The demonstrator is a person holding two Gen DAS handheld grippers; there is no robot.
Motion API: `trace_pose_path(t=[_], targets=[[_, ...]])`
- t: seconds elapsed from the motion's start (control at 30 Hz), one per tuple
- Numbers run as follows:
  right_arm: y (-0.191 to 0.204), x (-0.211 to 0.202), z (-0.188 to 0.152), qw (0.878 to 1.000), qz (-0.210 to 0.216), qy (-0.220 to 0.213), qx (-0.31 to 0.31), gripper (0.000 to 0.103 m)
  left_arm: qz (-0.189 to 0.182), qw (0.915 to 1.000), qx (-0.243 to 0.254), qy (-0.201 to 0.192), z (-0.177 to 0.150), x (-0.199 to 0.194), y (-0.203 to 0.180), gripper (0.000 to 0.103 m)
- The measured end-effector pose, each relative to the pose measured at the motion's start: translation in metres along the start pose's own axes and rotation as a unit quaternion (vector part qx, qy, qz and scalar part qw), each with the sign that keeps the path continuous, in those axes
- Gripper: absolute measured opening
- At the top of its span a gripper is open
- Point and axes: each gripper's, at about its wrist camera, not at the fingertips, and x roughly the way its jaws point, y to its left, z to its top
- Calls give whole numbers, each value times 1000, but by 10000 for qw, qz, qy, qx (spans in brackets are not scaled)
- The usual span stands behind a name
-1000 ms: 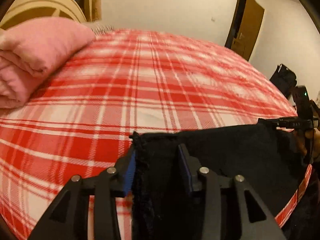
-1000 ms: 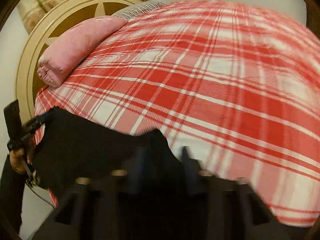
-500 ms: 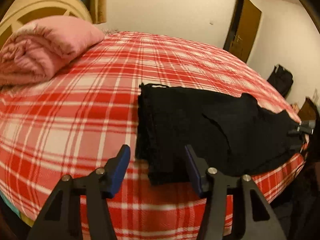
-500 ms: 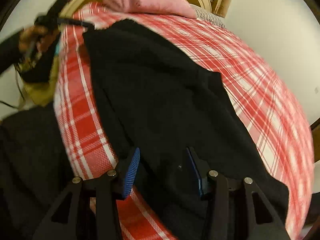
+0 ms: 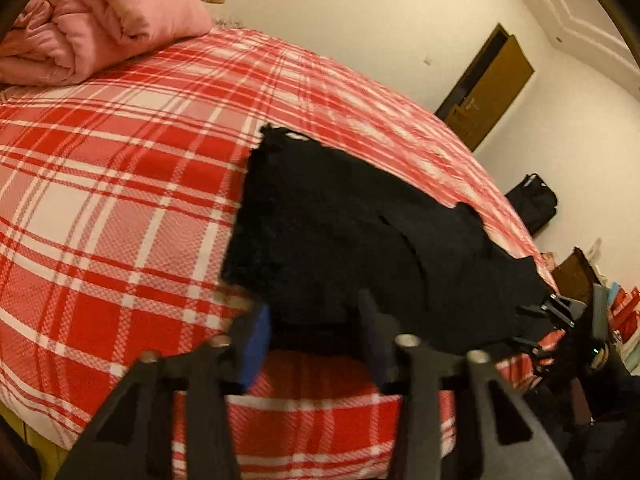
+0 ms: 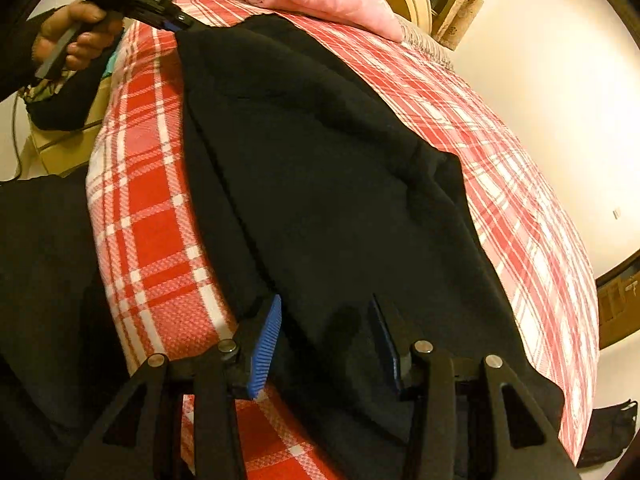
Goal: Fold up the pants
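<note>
Black pants (image 5: pixel 352 240) are lying spread across the red-and-white plaid bedspread (image 5: pixel 112 200), running through the middle of the left wrist frame and down toward the lower right, with one end hanging close to the bed's edge. In the right wrist frame the same pants (image 6: pixel 328 184) fill most of the centre, going from the upper left down to the bottom. Left gripper (image 5: pixel 316 334) sits at the bottom of its own frame with its blue-padded fingers (image 5: pixel 256 340) spread apart, the near edge of the fabric lying between them but not pinched. Right gripper (image 6: pixel 326 334) looks the same: fingers wide apart at the bottom of its frame, dark cloth under and between them, nothing clamped. The left gripper also shows up in the upper left of the right wrist frame, held in a hand (image 6: pixel 72 36), its tip right at the pants' far corner. A rolled pink blanket (image 5: pixel 96 24) sits in the upper left, and a brown door (image 5: pixel 488 88) is in the upper right.
</note>
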Motion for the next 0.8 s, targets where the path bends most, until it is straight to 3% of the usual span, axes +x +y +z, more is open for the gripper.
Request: trace_pose_path(t=[0.1,0.2,0.23,0.27,0.3,0.4,0.53,0.63,0.7,0.77,0.8], targets=[[3,-1,-1,9999,82,-58,-55,46,101,9998,178,-81,5,1,-6,35],[3,3,0,9999,-116,-48,-61,46,180,9993,292,-130,11,-2,-13,34],[3,5,1,9999,-111,-61,-61,42,189,9993,298,-131,13,-4,-11,34],[3,6,2,9999,-59,-77,-48,34,176,9993,286,-161,16,-6,-11,34],[4,6,4,10000,46,-80,0,4,142,9994,260,-205,20,-9,-11,33],[12,-3,8,9997,-137,-150,-105,4,122,9992,278,-248,25,-15,-8,33],[18,-19,9,9998,88,-165,-62,3,166,9992,281,-250,28,-18,-3,33],[31,-1,3,9996,54,87,-258,4,288,9991,309,-83,23,-4,3,33],[32,4,1,9996,-73,-40,-265,5,405,9983,418,18,17,4,1,36],[24,-1,0,9999,52,-27,-109,9,636,9956,693,-34,14,-1,-6,45],[18,-6,-2,10000,58,-66,-8,22,710,9943,796,-47,12,-6,-9,49]])
